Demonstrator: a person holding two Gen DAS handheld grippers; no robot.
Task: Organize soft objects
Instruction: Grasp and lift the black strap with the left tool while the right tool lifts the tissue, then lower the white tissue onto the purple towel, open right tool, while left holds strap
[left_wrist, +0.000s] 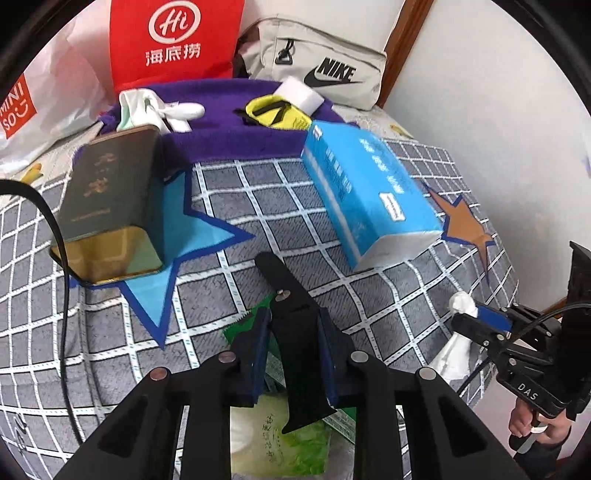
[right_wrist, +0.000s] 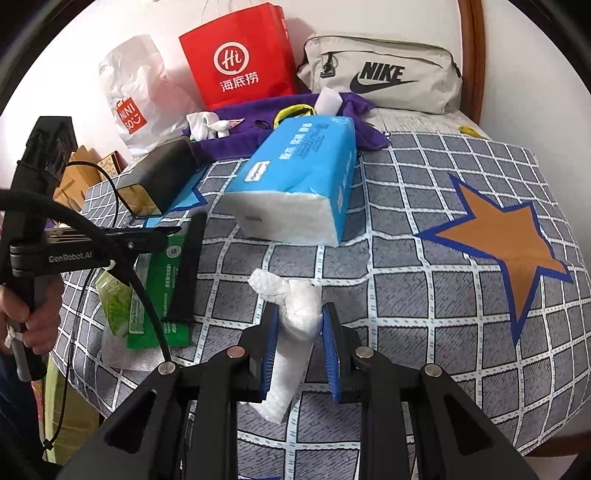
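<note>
My left claw is clamped on a black strap, held above the green packs on the bed. My right claw is pinching a white tissue wad. Step looks like mid-sort, both loaded. Next I'd carry each toward the purple cloth pile and release.

Two hand-held grippers. One blue tissue pack, one black strap, one white wad, three bags at the far wall: red, white, beige. One dark tin, one purple cloth.
</note>
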